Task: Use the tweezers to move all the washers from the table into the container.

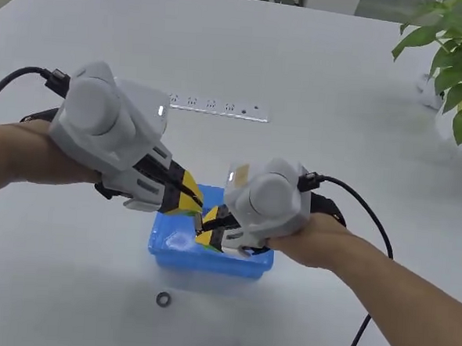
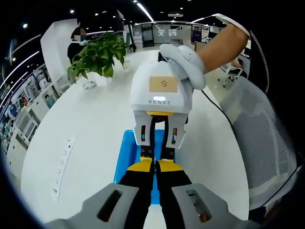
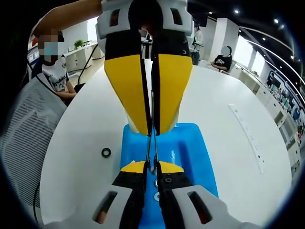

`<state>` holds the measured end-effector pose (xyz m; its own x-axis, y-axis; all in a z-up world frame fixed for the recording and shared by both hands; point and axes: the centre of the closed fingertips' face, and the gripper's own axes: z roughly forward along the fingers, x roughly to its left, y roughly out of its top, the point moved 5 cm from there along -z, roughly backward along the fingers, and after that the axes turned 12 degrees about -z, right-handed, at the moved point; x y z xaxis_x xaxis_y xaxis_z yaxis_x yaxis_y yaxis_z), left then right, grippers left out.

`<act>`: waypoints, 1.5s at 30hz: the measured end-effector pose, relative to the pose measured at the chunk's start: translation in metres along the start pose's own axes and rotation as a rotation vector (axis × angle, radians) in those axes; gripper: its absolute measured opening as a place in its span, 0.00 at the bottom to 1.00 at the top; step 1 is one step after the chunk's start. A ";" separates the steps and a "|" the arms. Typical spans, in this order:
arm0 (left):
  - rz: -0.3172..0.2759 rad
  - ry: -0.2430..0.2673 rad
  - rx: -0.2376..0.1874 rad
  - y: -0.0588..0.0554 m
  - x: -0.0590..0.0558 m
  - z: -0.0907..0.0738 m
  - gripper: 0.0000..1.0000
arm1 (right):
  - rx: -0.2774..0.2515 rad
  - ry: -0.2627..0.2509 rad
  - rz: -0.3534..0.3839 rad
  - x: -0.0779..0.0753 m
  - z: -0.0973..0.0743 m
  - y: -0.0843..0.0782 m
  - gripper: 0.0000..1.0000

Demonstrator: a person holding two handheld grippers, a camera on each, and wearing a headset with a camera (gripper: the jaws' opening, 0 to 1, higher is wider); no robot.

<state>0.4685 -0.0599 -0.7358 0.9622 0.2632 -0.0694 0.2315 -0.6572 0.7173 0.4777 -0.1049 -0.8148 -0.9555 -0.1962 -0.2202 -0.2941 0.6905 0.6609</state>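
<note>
The thin metal tweezers run between the two grippers above the blue container. My left gripper comes in from the left, its yellow-and-black jaws shut on one end of the tweezers. My right gripper faces it, shut on the other end. In the right gripper view my own jaw tips meet the left gripper head on over the container. One dark washer lies on the table just in front of the container, and it also appears as the washer beside the box.
A white power strip lies on the table behind the grippers. A green potted plant stands at the far right. Black cables trail from both grippers. The white table stretches open around the container.
</note>
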 end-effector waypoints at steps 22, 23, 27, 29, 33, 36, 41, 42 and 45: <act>-0.003 -0.005 0.022 -0.009 0.002 0.011 0.06 | 0.024 0.028 0.017 0.003 0.008 -0.012 0.11; -0.003 -0.006 0.023 -0.009 0.002 0.012 0.06 | 0.025 0.028 0.016 0.003 0.008 -0.012 0.11; -0.003 -0.007 0.023 -0.008 0.001 0.012 0.06 | 0.026 0.026 0.013 0.003 0.008 -0.013 0.11; -0.002 -0.005 0.023 -0.008 0.001 0.012 0.06 | 0.026 0.026 0.012 0.003 0.008 -0.012 0.11; 0.000 -0.003 0.021 -0.007 0.001 0.010 0.06 | 0.024 0.023 0.009 0.003 0.006 -0.011 0.11; 0.002 0.000 0.016 -0.004 -0.001 0.007 0.06 | 0.021 0.019 0.004 0.002 0.004 -0.008 0.11; 0.010 0.006 0.013 0.000 -0.004 0.002 0.06 | 0.017 0.012 -0.004 0.003 0.000 -0.002 0.11; 0.012 0.007 0.013 0.000 -0.005 0.001 0.06 | 0.017 0.011 -0.006 0.003 -0.001 -0.001 0.11; 0.019 0.012 0.010 0.004 -0.007 -0.003 0.06 | 0.010 0.001 -0.012 0.003 -0.004 0.003 0.11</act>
<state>0.4622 -0.0621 -0.7302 0.9647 0.2590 -0.0470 0.2143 -0.6692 0.7115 0.4741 -0.1061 -0.8102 -0.9521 -0.2051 -0.2268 -0.3048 0.6954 0.6508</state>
